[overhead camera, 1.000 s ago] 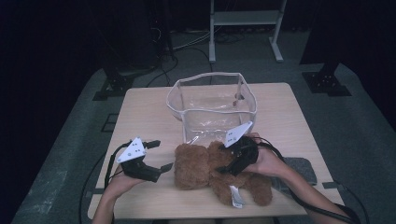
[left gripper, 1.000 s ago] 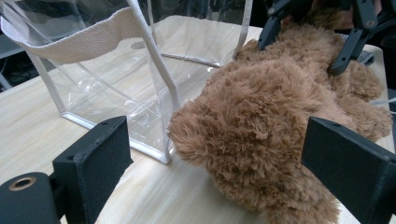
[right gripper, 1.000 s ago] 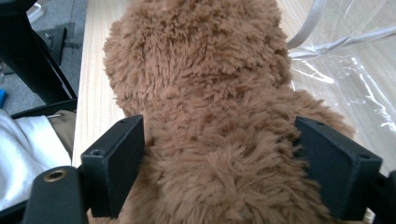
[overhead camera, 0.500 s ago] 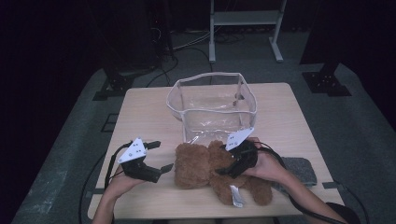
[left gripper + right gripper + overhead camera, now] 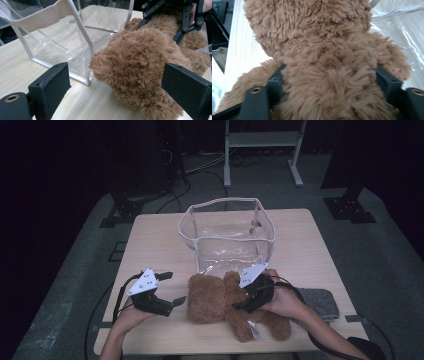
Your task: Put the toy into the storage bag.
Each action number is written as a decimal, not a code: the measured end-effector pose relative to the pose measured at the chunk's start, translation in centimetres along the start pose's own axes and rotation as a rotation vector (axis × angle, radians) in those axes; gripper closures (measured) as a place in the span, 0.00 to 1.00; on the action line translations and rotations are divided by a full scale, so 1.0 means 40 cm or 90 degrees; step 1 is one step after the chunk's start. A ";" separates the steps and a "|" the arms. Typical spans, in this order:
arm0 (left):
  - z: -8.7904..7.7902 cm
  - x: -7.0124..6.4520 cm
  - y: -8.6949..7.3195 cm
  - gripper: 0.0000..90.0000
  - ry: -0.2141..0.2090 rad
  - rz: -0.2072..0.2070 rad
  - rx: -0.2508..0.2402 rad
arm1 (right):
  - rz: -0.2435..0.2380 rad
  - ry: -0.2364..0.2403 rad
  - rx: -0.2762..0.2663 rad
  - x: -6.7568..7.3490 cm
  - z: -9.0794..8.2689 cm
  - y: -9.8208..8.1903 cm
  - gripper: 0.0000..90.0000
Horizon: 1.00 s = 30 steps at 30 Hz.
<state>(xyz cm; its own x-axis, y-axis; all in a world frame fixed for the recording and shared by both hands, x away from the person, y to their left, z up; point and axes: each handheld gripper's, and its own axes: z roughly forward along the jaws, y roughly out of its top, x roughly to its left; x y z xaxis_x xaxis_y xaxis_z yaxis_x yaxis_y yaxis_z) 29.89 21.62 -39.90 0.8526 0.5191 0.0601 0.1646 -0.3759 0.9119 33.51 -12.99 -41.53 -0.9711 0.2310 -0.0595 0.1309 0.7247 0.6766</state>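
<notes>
Brown teddy bear (image 5: 227, 302) lies on its side on the wooden table (image 5: 310, 250), right in front of the clear plastic bag (image 5: 227, 237), head toward the person's left, legs toward the near right edge; bag stands open-topped just behind it, touching or nearly so, looks like the drop target so the bear is staged close to its mouth. Right gripper (image 5: 250, 301) sits over the bear's middle, jaws have just been closing, and in the right gripper view the torso (image 5: 329, 82) bulges between both jaws with fur pressed against the pads, so I judge it clamped on the body, a thick soft spot that should carry the weight when lifted. Left gripper (image 5: 170, 290) rests on the table just beside the bear's head, jaws wide apart, nothing held; in the left gripper view the head (image 5: 135, 65) lies between and beyond the two pads (image 5: 53, 80), not touched, probably waiting to steady the head or hold the bag open
</notes>
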 end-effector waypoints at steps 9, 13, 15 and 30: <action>-0.007 0.007 -0.002 0.08 0.009 -0.003 -0.004 | 0.002 -0.011 -0.008 0.011 -0.006 -0.006 0.56; -0.012 0.013 -0.004 0.08 0.013 -0.010 -0.009 | -0.002 -0.017 -0.004 0.020 -0.020 0.005 0.65; -0.013 0.014 -0.004 0.08 0.013 -0.010 -0.009 | 0.001 -0.012 0.000 0.020 -0.029 0.012 0.68; -0.058 0.040 -0.015 0.08 0.060 -0.019 -0.031 | 0.035 0.021 -0.030 0.025 -0.101 0.034 0.73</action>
<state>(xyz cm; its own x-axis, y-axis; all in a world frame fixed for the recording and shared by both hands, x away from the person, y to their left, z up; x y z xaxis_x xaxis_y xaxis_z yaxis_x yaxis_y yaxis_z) 30.02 24.45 -39.42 0.7970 0.6002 0.0680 0.1631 -0.3223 0.9325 31.90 -14.41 -37.70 -0.9688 0.2477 0.0024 0.1755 0.6797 0.7122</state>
